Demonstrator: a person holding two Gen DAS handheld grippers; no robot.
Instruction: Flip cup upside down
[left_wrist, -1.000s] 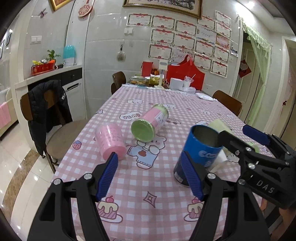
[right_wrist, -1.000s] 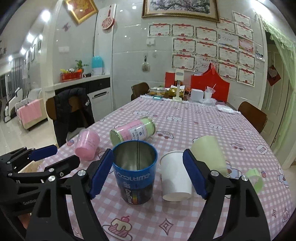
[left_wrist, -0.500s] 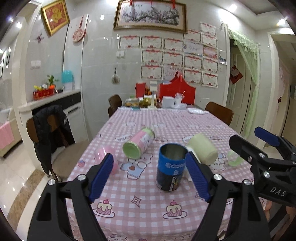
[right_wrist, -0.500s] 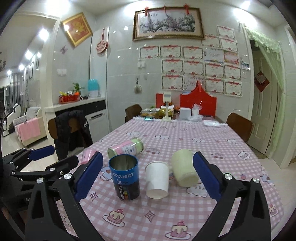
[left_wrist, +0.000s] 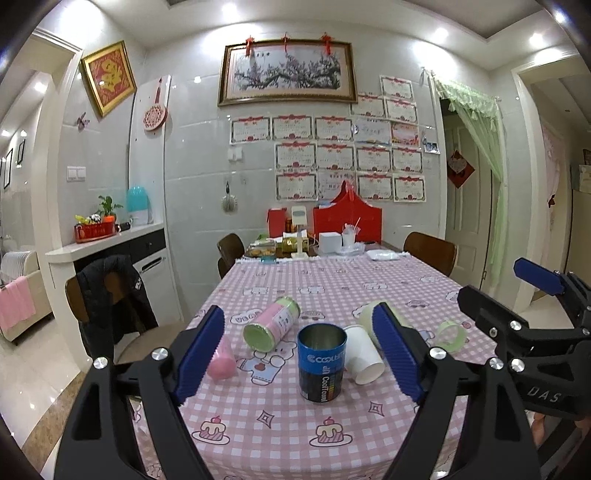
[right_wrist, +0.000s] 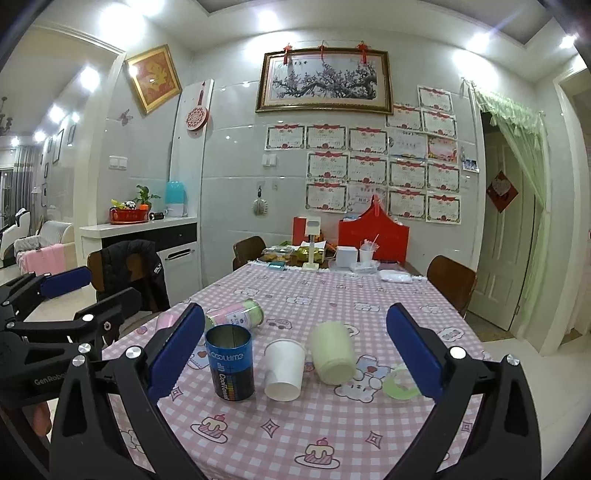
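Observation:
A blue tin cup (left_wrist: 321, 363) (right_wrist: 231, 363) stands upright with its mouth up near the front of the pink checked table (right_wrist: 332, 435). A white paper cup (left_wrist: 364, 354) (right_wrist: 283, 369) and a pale green cup (right_wrist: 332, 352) (left_wrist: 369, 314) lie on their sides to its right. A pink cup (left_wrist: 221, 360) and a pink-green canister (left_wrist: 271, 325) (right_wrist: 236, 314) lie to its left. My left gripper (left_wrist: 299, 354) and right gripper (right_wrist: 295, 350) are both open, empty, and held back from the table's front edge.
A green tape ring (right_wrist: 400, 384) (left_wrist: 451, 334) lies at the right of the table. Boxes and dishes (right_wrist: 332, 254) crowd the far end. Chairs (left_wrist: 110, 295) (right_wrist: 450, 284) stand on both sides, one with a black jacket.
Both grippers have pulled back and up from the blue tin cup, which now stands free and farther away. The cups on the table have not moved.

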